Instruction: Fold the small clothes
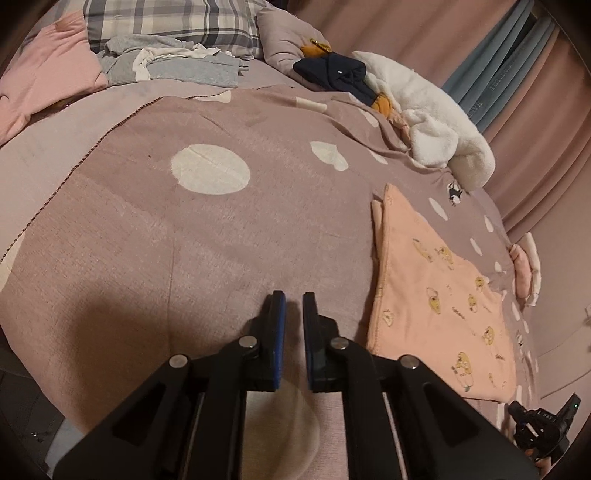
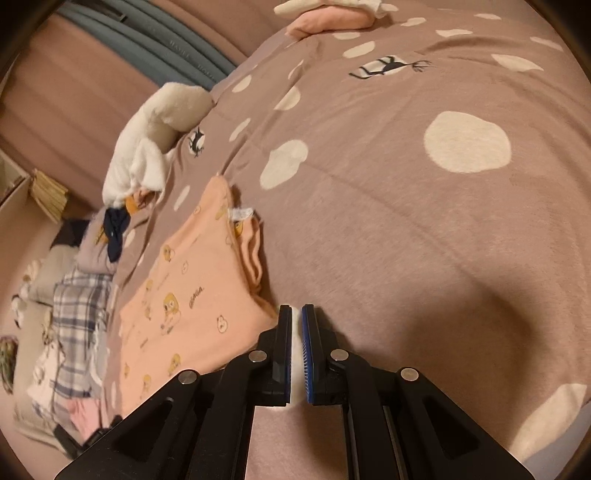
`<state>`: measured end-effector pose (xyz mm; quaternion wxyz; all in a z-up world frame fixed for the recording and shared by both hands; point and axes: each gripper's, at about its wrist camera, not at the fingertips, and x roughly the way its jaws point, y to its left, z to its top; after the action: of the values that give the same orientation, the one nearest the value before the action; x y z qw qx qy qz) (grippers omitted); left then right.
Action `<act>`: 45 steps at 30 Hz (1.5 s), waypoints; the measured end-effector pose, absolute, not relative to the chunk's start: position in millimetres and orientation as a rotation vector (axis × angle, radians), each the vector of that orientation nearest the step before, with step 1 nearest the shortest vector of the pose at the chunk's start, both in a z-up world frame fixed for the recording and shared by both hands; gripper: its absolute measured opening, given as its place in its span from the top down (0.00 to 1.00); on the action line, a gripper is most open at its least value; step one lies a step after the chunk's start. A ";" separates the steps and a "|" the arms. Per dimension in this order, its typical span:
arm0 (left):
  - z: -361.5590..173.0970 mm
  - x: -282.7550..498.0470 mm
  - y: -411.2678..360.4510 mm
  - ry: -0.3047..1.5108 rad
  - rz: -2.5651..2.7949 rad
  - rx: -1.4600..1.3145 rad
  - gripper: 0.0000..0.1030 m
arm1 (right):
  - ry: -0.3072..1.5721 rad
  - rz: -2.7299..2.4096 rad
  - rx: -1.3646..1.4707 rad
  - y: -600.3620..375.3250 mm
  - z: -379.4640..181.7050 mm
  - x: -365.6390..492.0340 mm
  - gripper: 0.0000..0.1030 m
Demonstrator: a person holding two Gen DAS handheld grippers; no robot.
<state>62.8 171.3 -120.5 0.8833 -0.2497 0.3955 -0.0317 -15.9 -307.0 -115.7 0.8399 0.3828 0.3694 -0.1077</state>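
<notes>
A small peach garment printed with yellow cartoon figures lies folded flat on the mauve spotted bedspread. It also shows in the right wrist view, left of the fingers. My left gripper hovers over bare bedspread to the left of the garment, its jaws a narrow gap apart and empty. My right gripper sits just past the garment's near right corner, jaws nearly together with nothing between them. The right gripper's body shows at the lower right of the left wrist view.
A pile of grey and white clothes and a pink garment lie near the plaid pillow. A white plush toy and dark clothes lie by the curtain. Rolled pink and white items sit at the bed's edge.
</notes>
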 end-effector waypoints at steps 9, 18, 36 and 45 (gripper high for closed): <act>-96.0 55.7 156.6 0.759 -0.146 -0.610 0.14 | 0.740 -0.099 0.822 -293.1 -97.9 -13.6 0.45; -60.8 39.7 93.4 0.672 -0.159 -0.233 0.00 | 0.695 0.004 0.805 -270.9 -83.9 -9.3 0.13; -63.9 38.2 50.9 0.709 -0.257 -0.182 0.00 | 0.780 -0.015 0.746 -261.4 -89.5 0.3 0.10; -66.2 38.8 41.1 0.720 -0.281 -0.161 0.00 | 0.863 0.073 0.812 -250.3 -111.6 15.2 0.10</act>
<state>38.8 41.1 -66.2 0.9231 -0.0786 0.3507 -0.1371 15.2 -250.3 -111.6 0.8289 0.3826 0.4065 0.0344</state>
